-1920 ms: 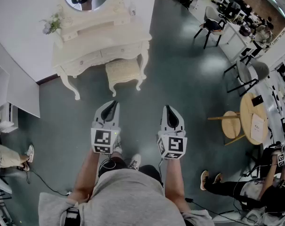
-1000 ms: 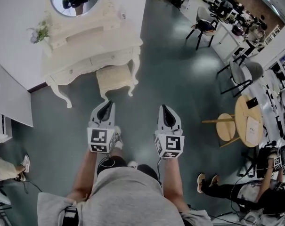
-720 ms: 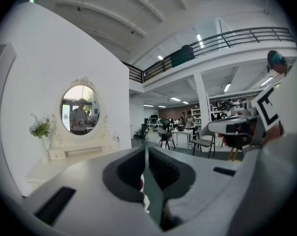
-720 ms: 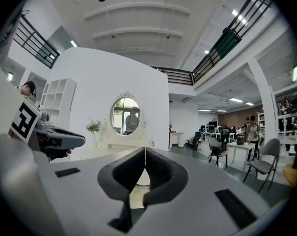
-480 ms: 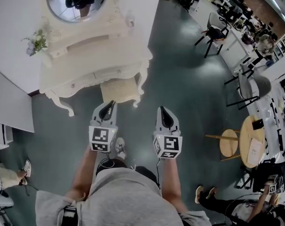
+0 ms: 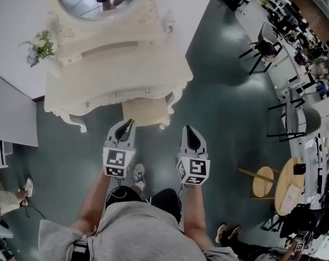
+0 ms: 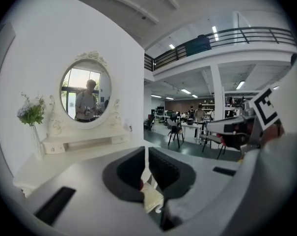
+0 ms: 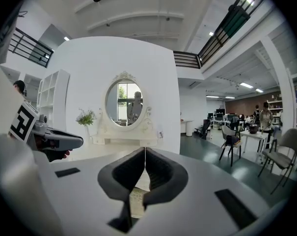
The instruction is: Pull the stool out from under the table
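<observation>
Green floor all round, white desk up ahead by the wall. Stool sits tucked under the desk front; only its near part shows. We're at the reach-in step, we think. Left tool is pinched shut w/ nothing in it, tip by the stool's near edge. Right tool is shut & empty too, off to the stool's right. Nxt move prob needs: open wide, go low, grab stool, pull twd us.

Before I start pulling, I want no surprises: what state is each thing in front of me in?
stool: partly tucked under the dressing table, untouched.
drawers: shut.
flower vase: upright on the table top.
left gripper: shut, empty.
right gripper: shut, empty.
</observation>
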{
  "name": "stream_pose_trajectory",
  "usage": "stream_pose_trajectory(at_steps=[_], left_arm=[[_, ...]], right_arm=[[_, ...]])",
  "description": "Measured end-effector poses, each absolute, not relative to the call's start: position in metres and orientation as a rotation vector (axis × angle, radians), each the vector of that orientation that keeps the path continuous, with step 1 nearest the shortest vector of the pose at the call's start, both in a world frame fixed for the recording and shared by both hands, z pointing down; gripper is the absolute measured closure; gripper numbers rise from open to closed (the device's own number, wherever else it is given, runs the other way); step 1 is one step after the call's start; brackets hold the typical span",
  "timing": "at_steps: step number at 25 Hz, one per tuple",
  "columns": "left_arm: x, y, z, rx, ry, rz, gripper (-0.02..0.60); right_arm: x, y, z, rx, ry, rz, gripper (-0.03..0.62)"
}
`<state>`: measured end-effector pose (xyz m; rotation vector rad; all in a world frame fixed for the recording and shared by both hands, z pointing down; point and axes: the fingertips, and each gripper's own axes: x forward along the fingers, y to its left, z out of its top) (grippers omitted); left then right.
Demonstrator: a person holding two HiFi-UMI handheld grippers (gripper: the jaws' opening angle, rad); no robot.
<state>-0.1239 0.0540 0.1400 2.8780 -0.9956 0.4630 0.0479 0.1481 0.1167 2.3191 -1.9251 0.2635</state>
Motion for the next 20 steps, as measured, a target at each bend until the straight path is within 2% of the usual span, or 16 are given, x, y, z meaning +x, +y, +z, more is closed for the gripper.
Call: stream_pose_trajectory(at_steps=[7,20], left_arm=[[-0.117,0.007,0.188,2.811,-1.033,0.535,0.558],[-0.100,-0.048,0.348,2.575,-1.194,0.592,0.558]], right_arm=[[0.059,0.085,0.173,2.213,-1.971,0.372,0.579],[0.099,-0.002,0.346,1.989,-2.055,0.591,0.579]])
